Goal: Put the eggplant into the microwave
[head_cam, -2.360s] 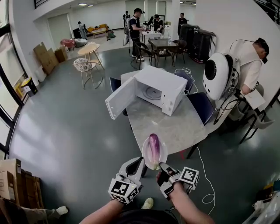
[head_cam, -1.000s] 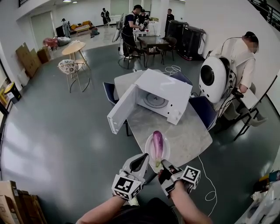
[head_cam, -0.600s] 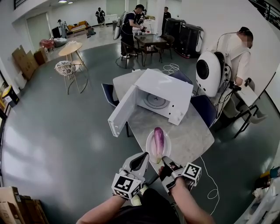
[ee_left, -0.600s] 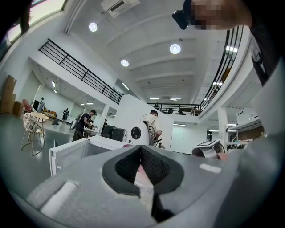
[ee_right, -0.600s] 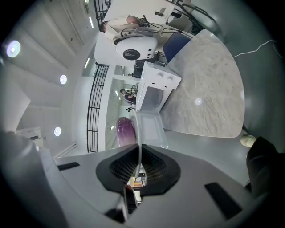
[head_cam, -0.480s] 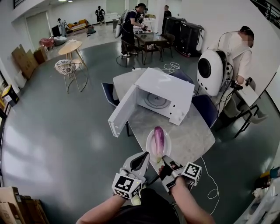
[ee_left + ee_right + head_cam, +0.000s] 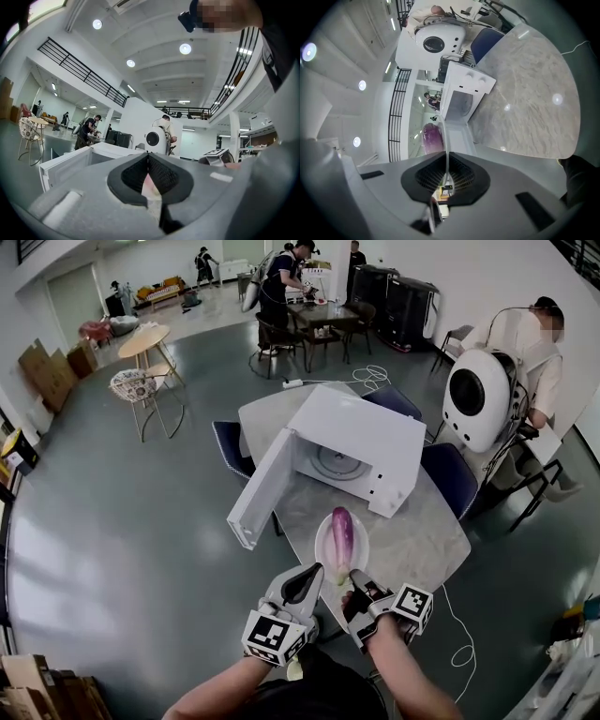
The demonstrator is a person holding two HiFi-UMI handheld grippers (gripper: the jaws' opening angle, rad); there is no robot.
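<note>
A purple eggplant (image 7: 341,531) lies lengthwise on a white plate (image 7: 357,549) held over the near edge of the marble table (image 7: 422,540). My right gripper (image 7: 351,589) is shut on the plate's near rim. In the right gripper view the rim (image 7: 443,136) runs as a thin line down between the jaws of the right gripper (image 7: 446,176), with the eggplant (image 7: 432,136) behind it. My left gripper (image 7: 311,574) hangs just left of the plate with its jaws together, and nothing shows clamped in the left gripper (image 7: 148,157). The white microwave (image 7: 352,442) stands on the table with its door (image 7: 262,493) swung open to the left.
Blue chairs (image 7: 459,479) stand at the table's right and far left. A person with a large white pack (image 7: 483,395) stands at the right. A cable (image 7: 455,634) trails on the floor. Other tables, chairs and people fill the far room.
I have come closer to the table. The plate with the eggplant, earlier short of the table's edge, now hangs over it, nearer the open microwave. Both grippers keep their hold.
</note>
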